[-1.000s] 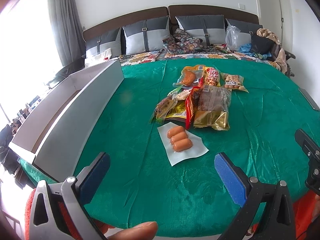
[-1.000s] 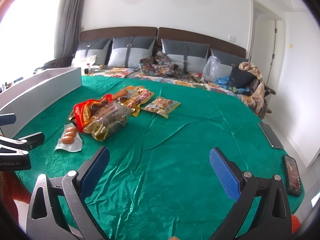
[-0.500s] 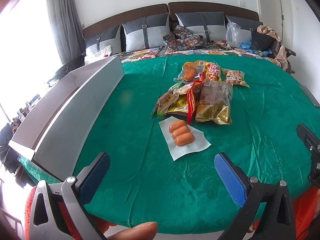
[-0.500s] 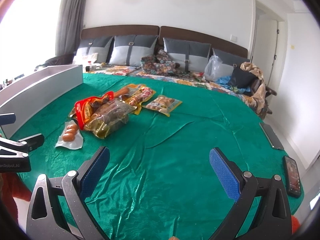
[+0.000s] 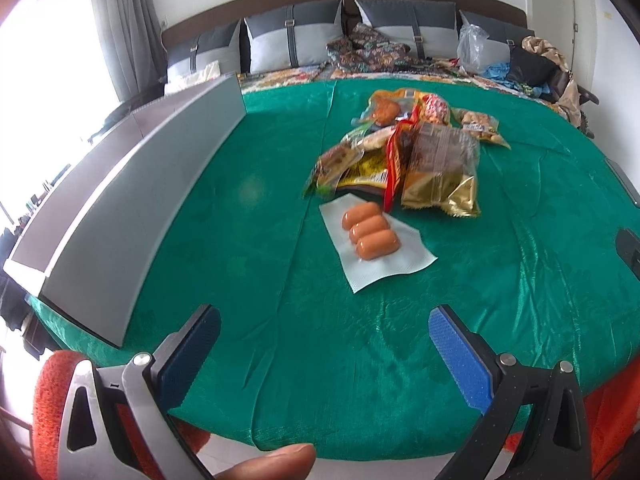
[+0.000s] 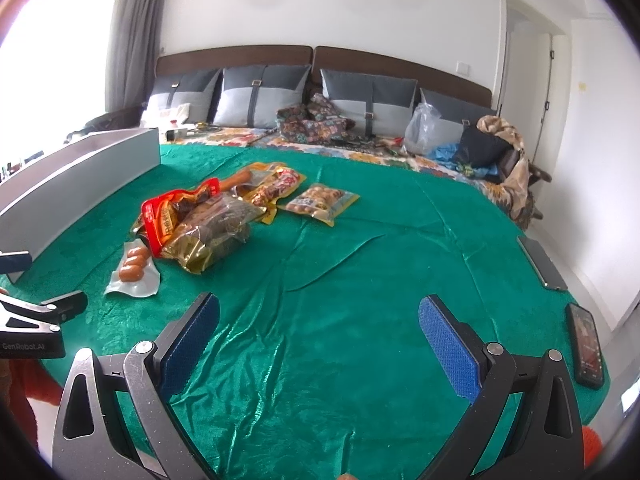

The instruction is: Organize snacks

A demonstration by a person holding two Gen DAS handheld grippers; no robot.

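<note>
Closer now: left view, your left hand-held gripper (image 5: 324, 336) gapes empty, sausage pack (image 5: 374, 236) mid-frame. Slick film could slip. Right view: right hand-held gripper (image 6: 320, 336) apart, snack pile (image 6: 216, 220) upper left; a careless sweep could scatter it.

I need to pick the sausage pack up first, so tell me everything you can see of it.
The sausage pack is a flat, clear vacuum pouch holding three short orange sausages side by side. It lies flat on the green cloth, nearest the left gripper, just in front of the snack pile and apparently apart from it. Nothing grips it.
</note>
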